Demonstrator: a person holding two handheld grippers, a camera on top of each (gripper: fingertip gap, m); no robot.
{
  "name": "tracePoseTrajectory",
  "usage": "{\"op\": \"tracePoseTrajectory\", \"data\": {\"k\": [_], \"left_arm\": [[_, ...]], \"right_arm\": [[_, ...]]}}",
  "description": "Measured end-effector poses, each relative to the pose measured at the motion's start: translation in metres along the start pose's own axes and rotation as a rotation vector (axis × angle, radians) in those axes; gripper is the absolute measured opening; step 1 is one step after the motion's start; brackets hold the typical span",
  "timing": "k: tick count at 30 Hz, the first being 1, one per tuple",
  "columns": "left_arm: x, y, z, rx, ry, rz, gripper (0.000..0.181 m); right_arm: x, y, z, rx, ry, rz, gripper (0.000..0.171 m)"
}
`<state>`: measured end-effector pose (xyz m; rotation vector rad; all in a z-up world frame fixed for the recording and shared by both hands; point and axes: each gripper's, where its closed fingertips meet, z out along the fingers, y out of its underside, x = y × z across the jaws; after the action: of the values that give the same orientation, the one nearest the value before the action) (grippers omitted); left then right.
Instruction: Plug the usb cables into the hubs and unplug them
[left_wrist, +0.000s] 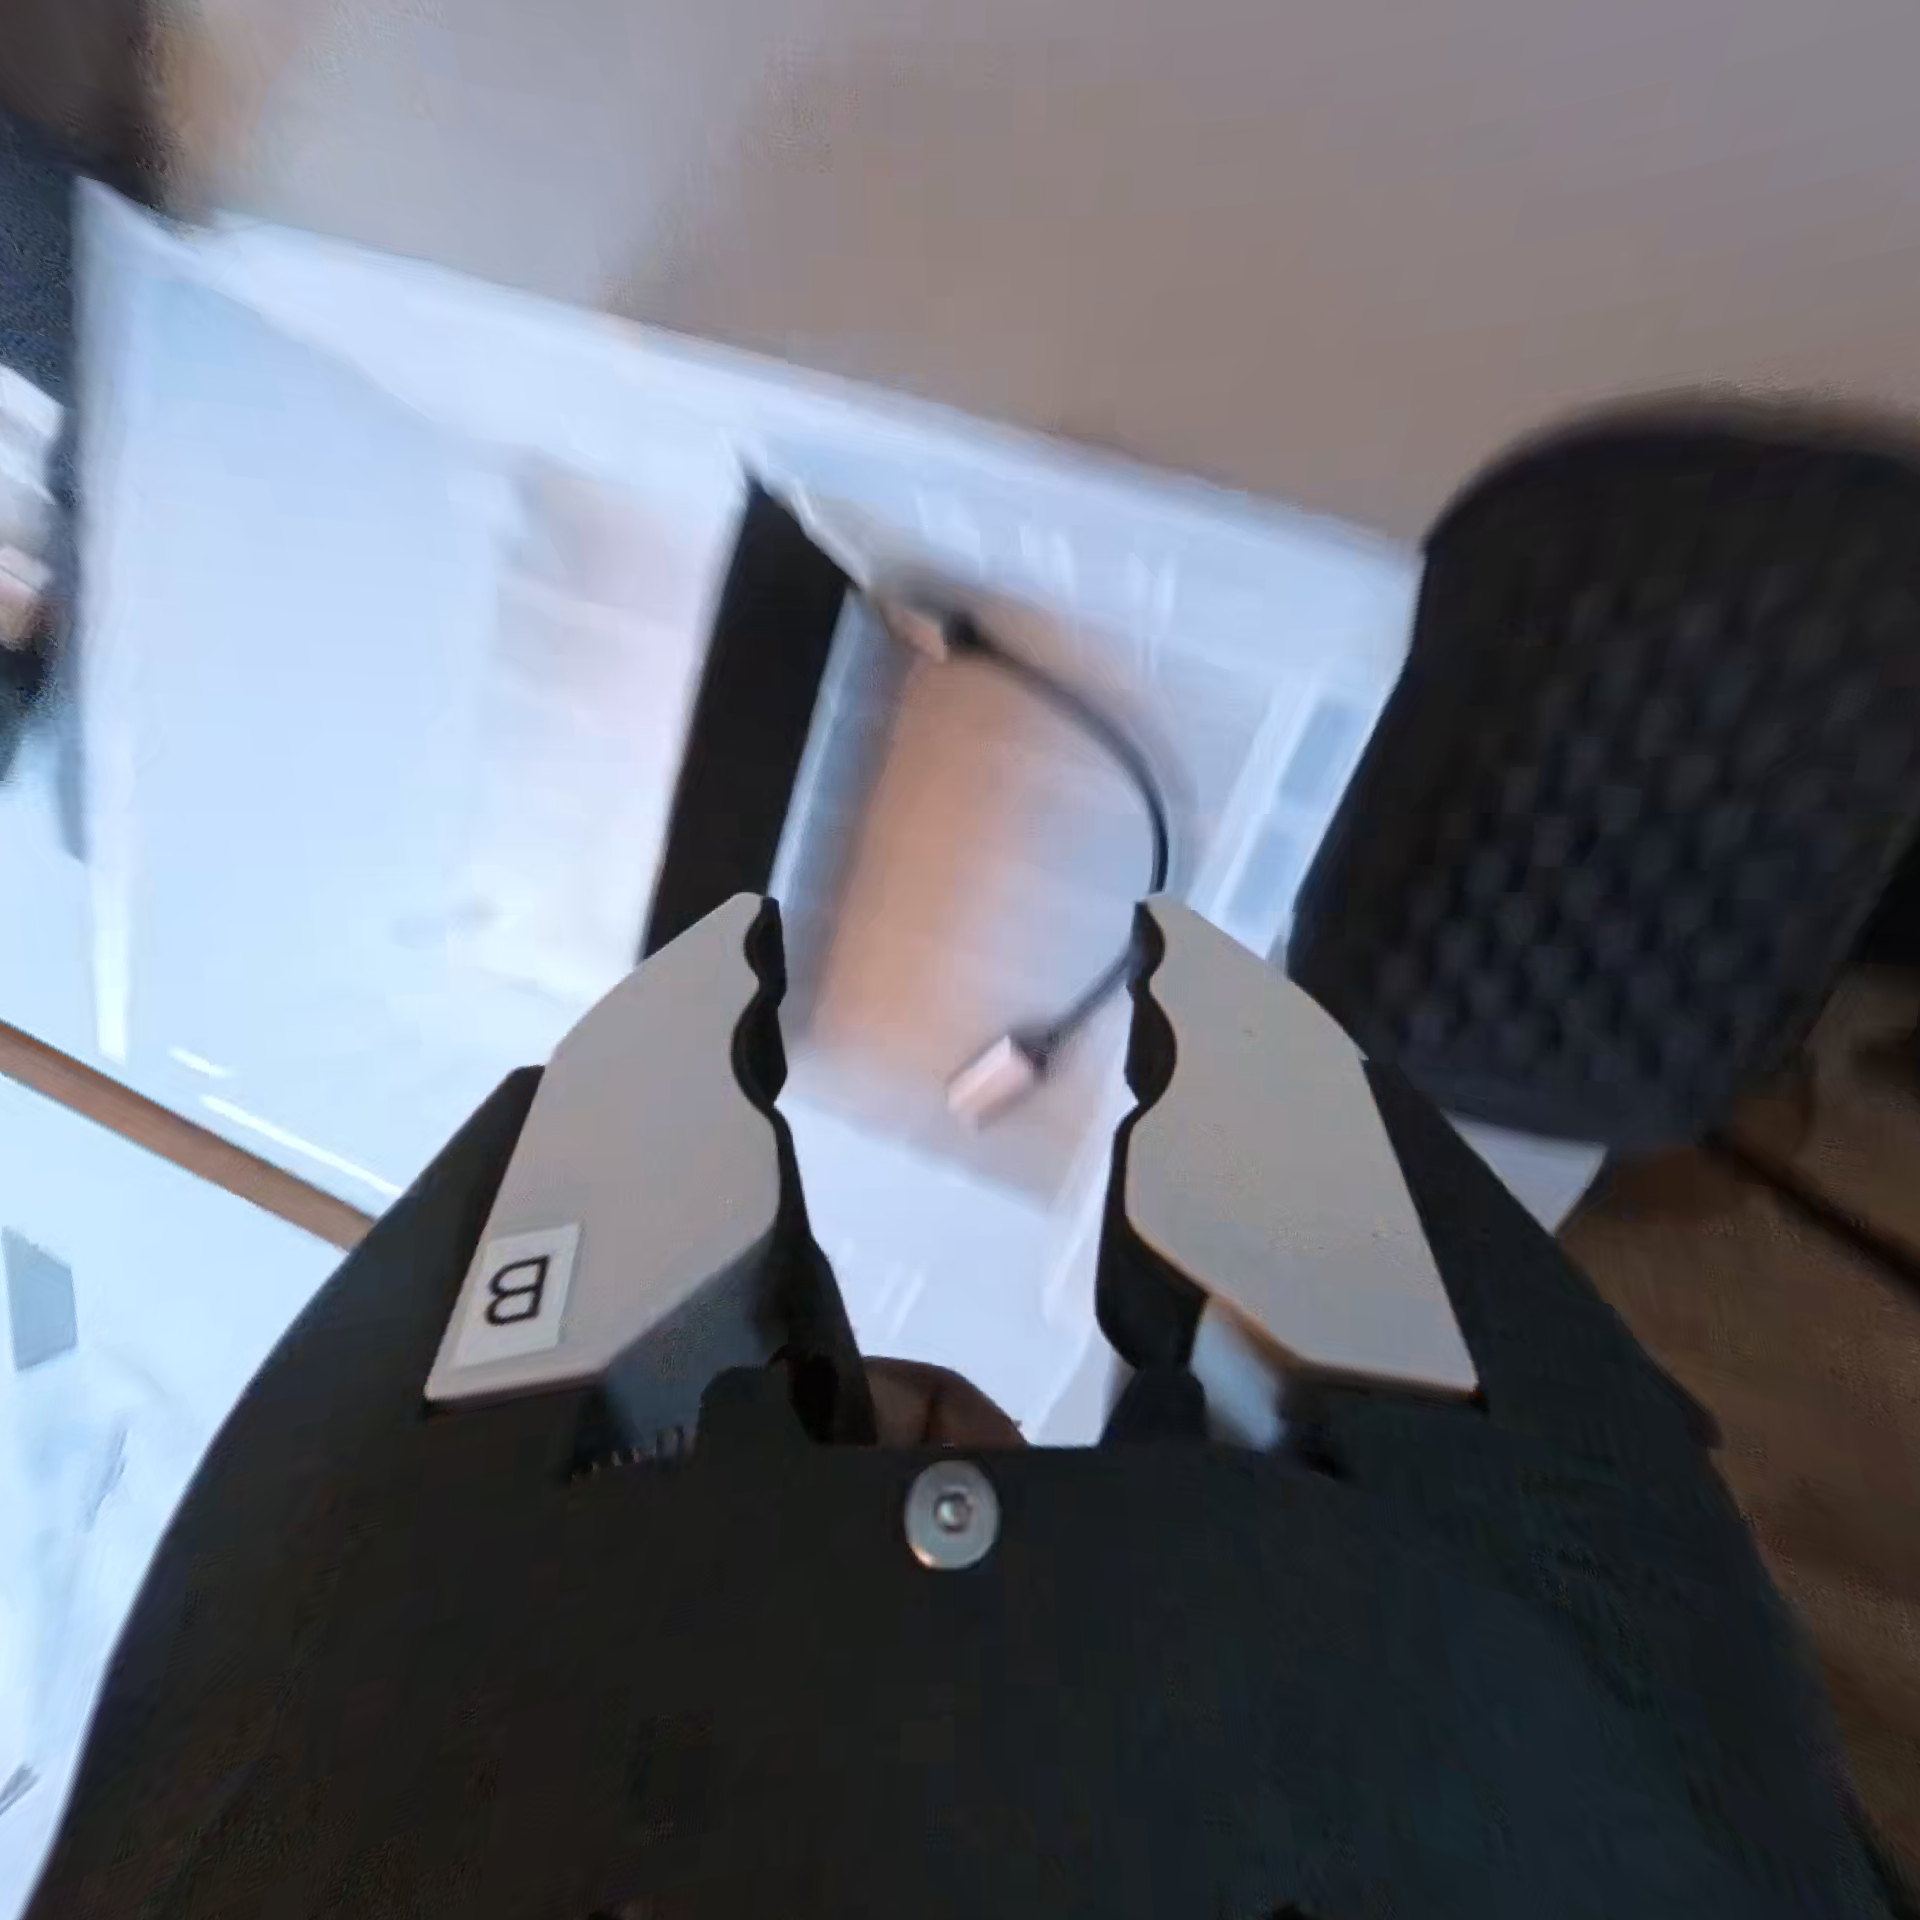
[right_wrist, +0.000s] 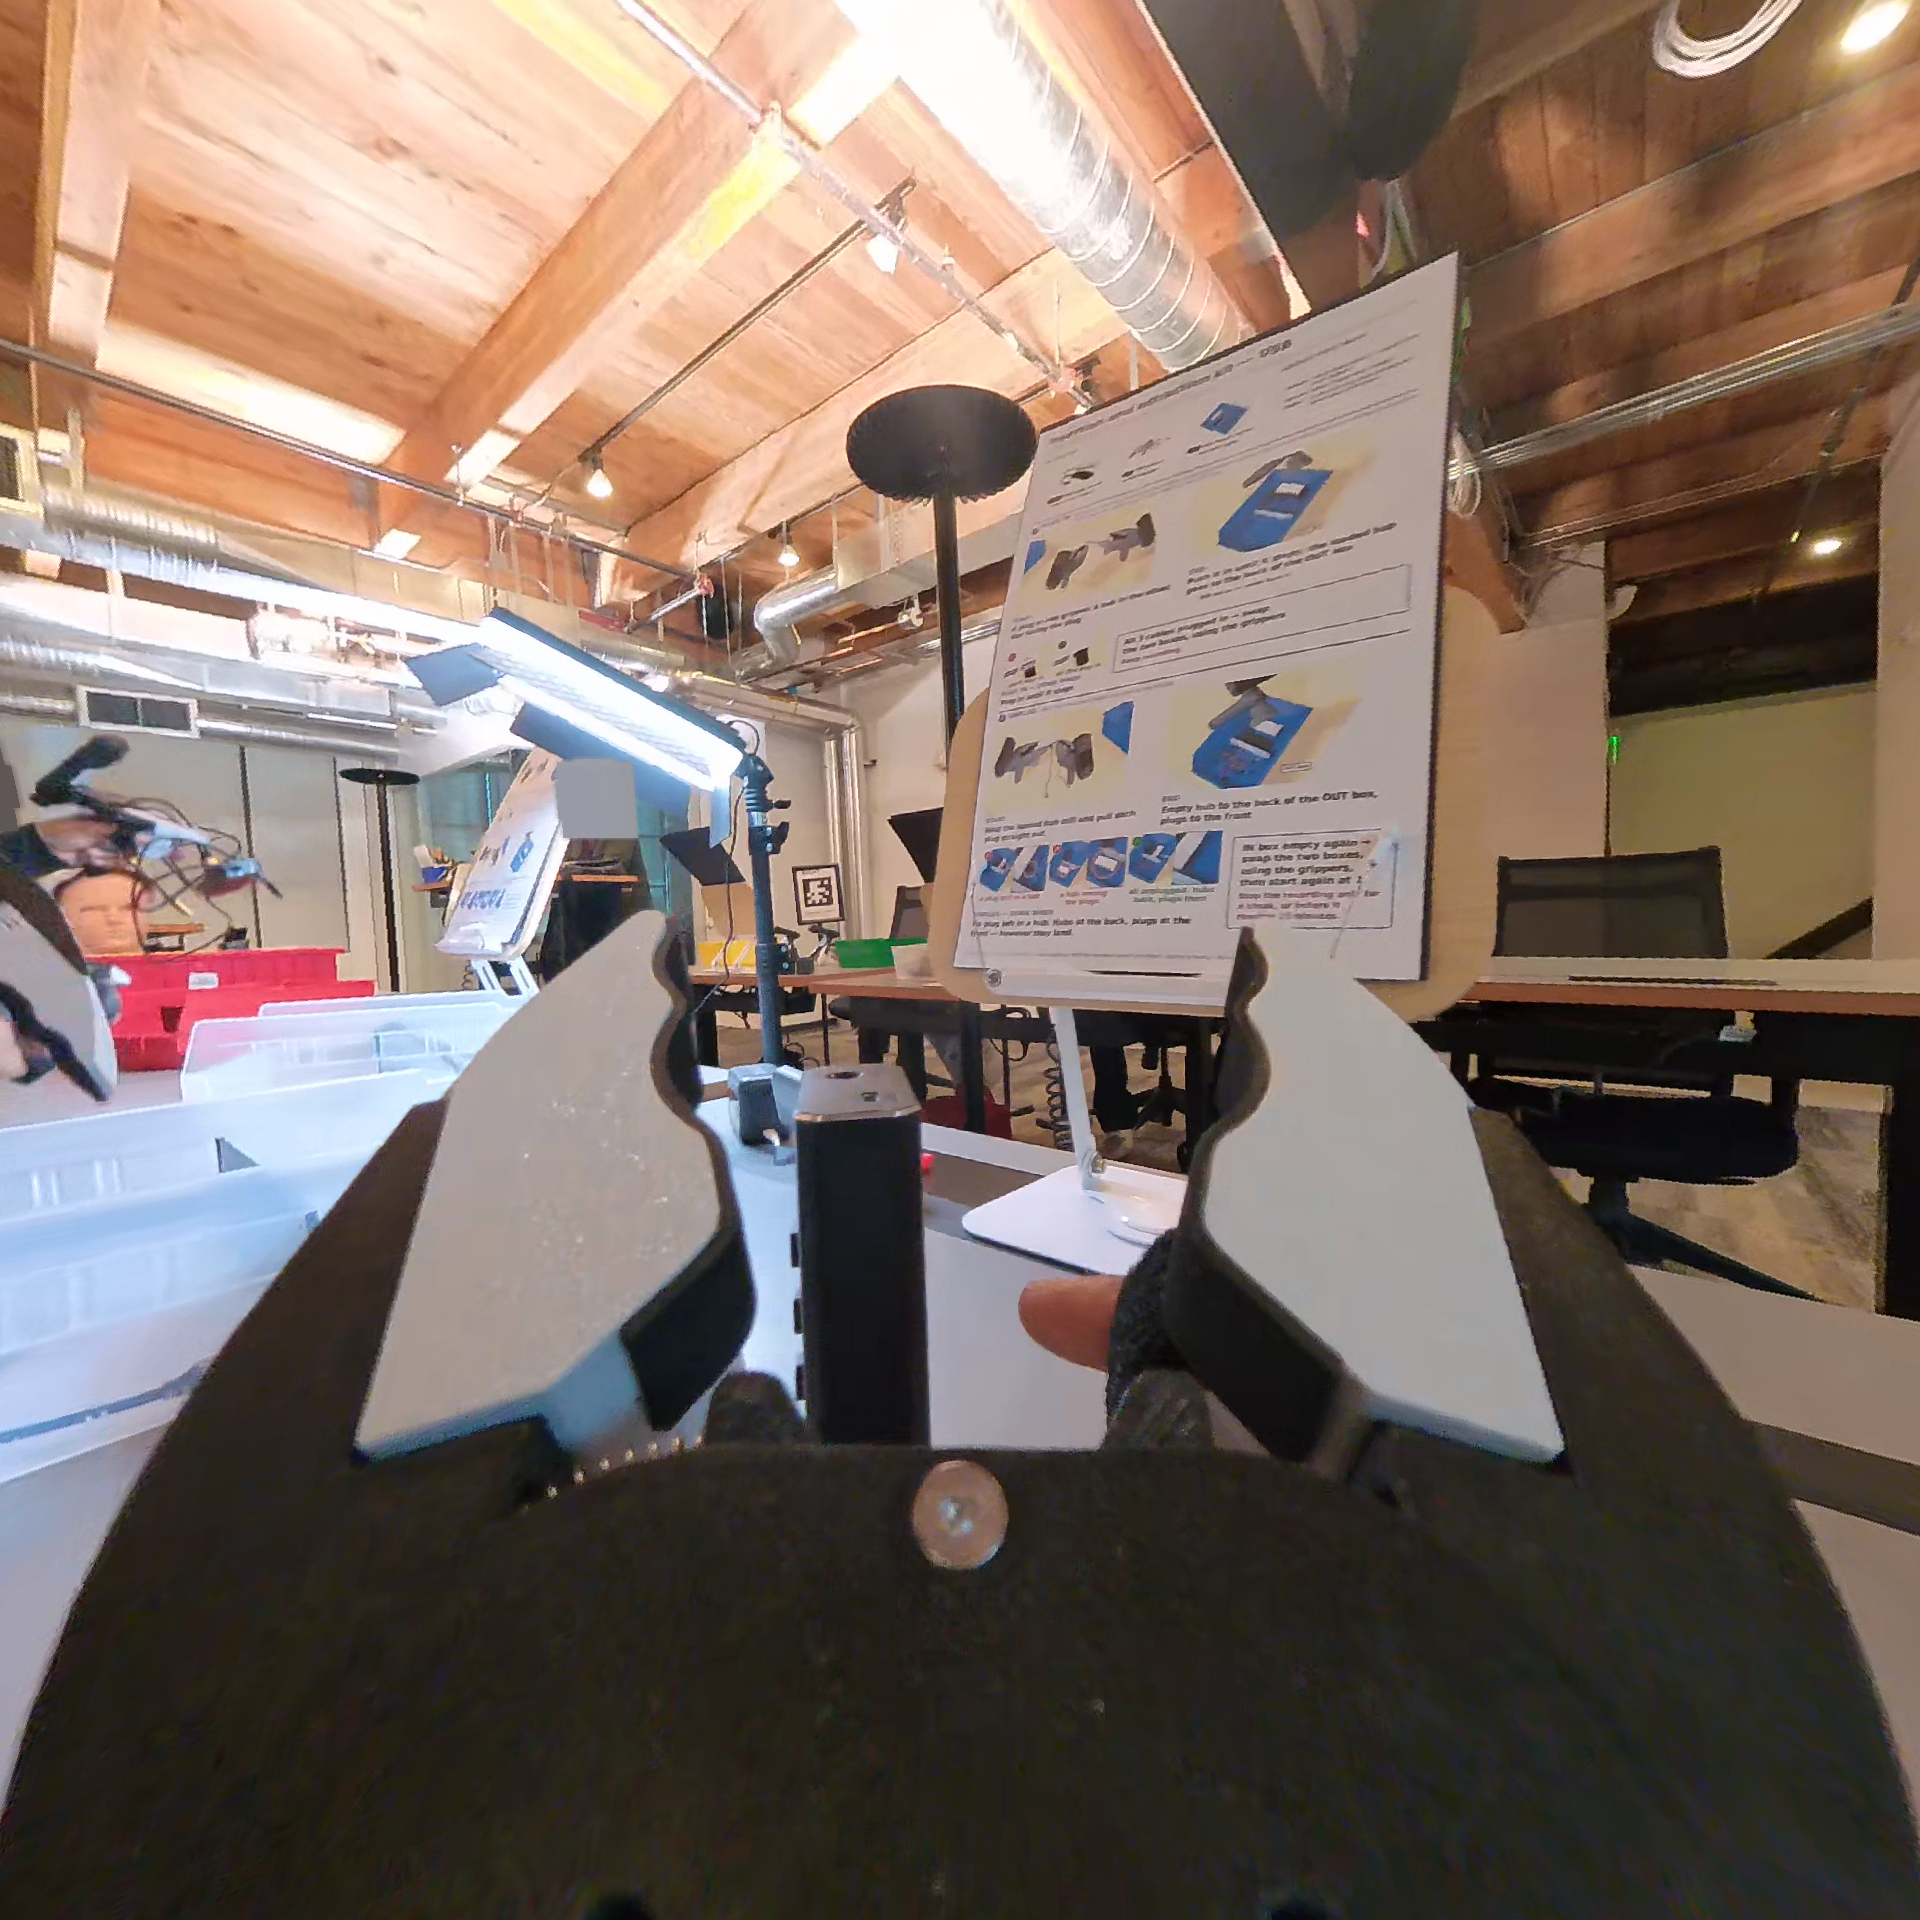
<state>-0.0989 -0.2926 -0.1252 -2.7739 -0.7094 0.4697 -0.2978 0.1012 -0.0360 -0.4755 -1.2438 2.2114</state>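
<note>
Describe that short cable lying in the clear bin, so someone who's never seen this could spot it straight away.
Find the clear plastic bin beside the black mesh chair. On its brownish floor, just beyond the open left gripper, lies a short black cable bent in a curve. It is the only loose thing there, with a pale metallic plug at its near end.

White table (right_wrist: 997, 1309) with wood-coloured edge. Directly on it: clear plastic bins (right_wrist: 135, 1226) at left, black hub (right_wrist: 862, 1257) standing upright at centre, white stand base (right_wrist: 1070, 1210) beyond. In left wrist view, clear bin (left_wrist: 1049, 665) containing short black cable (left_wrist: 1127, 831).
</note>
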Motion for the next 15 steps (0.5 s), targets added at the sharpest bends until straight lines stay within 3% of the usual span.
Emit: {"op": "tracePoseTrajectory", "data": {"k": [5, 15], "left_arm": [[0.008, 0.079, 0.049, -0.42, 0.102, 0.148, 0.063], [0.018, 0.099, 0.083, -0.449, 0.274, 0.214, 0.039]], "right_arm": [[-0.004, 0.002, 0.001, 0.001, -0.013, 0.048, 0.098], [0.009, -0.007, -0.003, 0.037, 0.029, 0.09, 0.093]]}}
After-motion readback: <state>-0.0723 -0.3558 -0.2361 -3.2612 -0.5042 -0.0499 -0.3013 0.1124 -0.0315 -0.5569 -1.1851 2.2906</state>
